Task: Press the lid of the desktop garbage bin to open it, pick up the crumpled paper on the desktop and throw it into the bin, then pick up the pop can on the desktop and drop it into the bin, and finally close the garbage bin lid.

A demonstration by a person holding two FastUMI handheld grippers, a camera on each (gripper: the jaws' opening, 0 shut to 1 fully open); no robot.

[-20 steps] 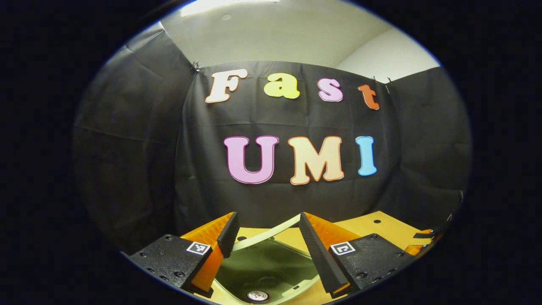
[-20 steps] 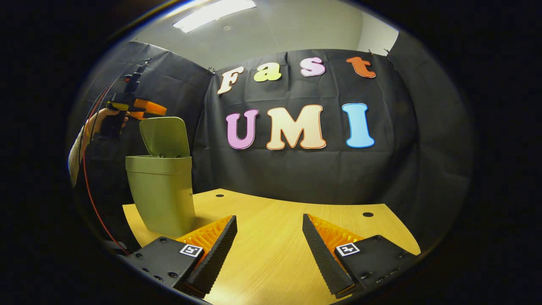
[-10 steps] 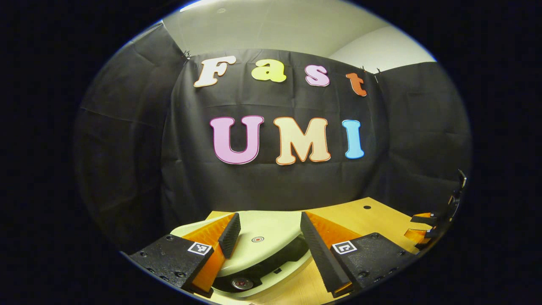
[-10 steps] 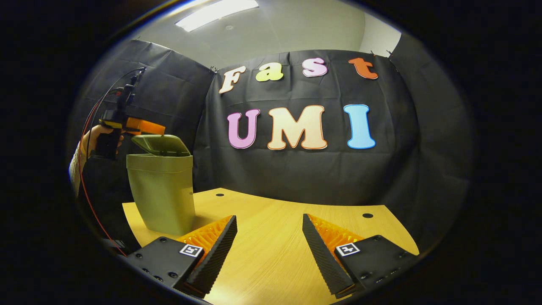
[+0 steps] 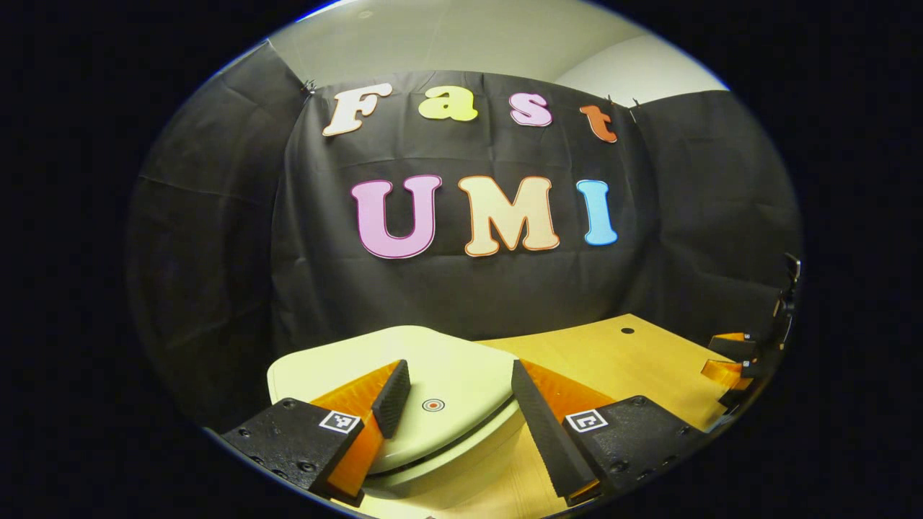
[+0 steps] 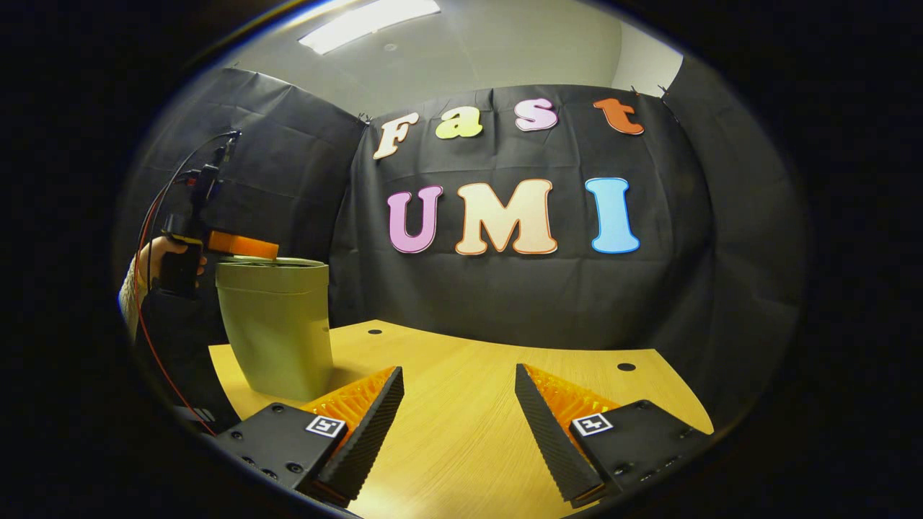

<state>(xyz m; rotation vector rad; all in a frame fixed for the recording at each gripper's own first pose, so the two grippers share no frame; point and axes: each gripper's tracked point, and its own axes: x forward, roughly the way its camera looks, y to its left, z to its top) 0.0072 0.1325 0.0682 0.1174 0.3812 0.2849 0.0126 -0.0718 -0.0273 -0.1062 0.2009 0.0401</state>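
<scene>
Wooden desktop (image 6: 469,404) carries a pale-green bin (image 6: 277,324), lid (image 5: 433,389) down flat; both claws gape apart.

Recording booth in a lab or office room: black cloth wall (image 6: 505,288) hung round a wooden desktop (image 6: 461,404); plain ceiling with a strip light (image 6: 368,16) above.

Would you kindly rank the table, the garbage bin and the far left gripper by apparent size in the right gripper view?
1. table, largest
2. garbage bin
3. left gripper, smallest; it is farther from the camera, so its true size is unsure.
</scene>
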